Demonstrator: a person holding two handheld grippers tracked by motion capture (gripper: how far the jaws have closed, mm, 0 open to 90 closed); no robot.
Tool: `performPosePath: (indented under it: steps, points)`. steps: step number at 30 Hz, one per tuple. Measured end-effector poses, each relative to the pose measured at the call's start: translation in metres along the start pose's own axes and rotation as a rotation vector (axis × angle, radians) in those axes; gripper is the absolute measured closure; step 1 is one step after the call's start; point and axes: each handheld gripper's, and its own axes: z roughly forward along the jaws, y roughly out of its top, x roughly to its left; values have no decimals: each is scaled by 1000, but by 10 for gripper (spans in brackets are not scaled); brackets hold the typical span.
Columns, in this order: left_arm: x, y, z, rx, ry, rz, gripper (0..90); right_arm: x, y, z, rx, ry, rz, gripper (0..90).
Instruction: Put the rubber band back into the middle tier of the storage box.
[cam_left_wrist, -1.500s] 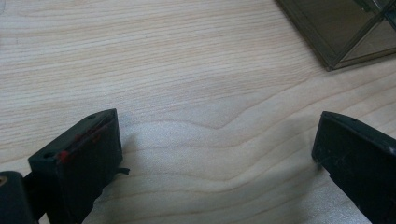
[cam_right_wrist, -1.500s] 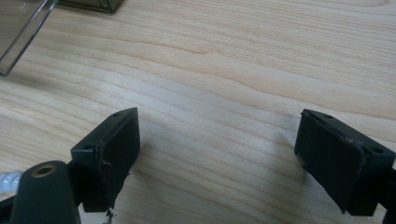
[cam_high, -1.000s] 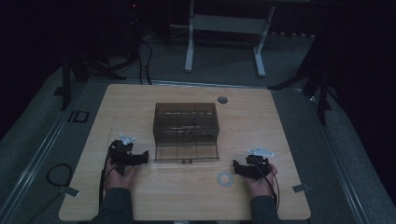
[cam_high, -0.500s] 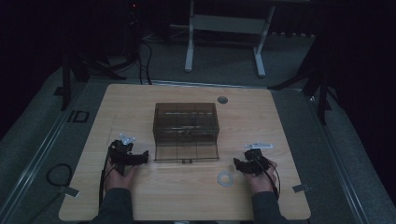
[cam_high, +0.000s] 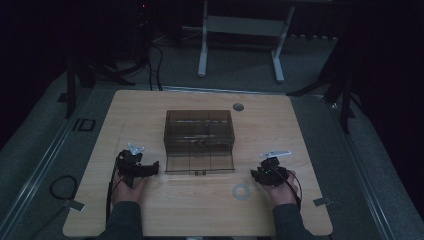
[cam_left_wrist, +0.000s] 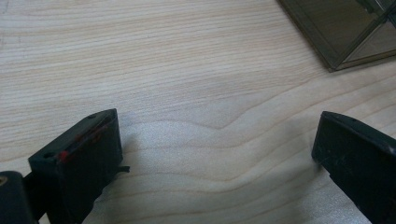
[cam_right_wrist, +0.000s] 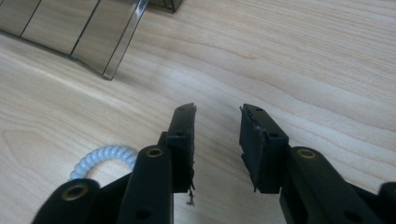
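A white coiled ring lies flat on the wooden table, just left of my right gripper. In the right gripper view the ring sits beside the left jaw, outside the gripper. Its jaws have just been closing and now stand a narrow gap apart with nothing between them. A smoky clear box stands mid-table, its front flap folded down. My left gripper rests left of the flap. In its own view the left gripper is wide open over bare wood, with the box corner at top right.
A round grey grommet sits in the table behind the box. Small tape tabs mark the table's front corners. Cables trail from both grippers over the near edge. A white desk frame stands on the floor beyond the table.
My right gripper has lifted slightly and drawn back from the coiled ring, and its jaws have narrowed. The ring stays on the table. The left gripper has not moved.
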Motion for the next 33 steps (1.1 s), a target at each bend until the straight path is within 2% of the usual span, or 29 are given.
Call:
performPosePath:
  steps: [7, 15, 33]
  points:
    - [0, 0, 0, 0, 1, -1, 17, 5, 6, -4, 74, 4, -62, 705]
    - [0, 0, 0, 0, 0, -1, 17, 13, 11, -5, 143, 15, -118, 701]
    - [0, 0, 0, 3, 0, 0, 17, 23, 22, -6, 238, 22, -173, 744]
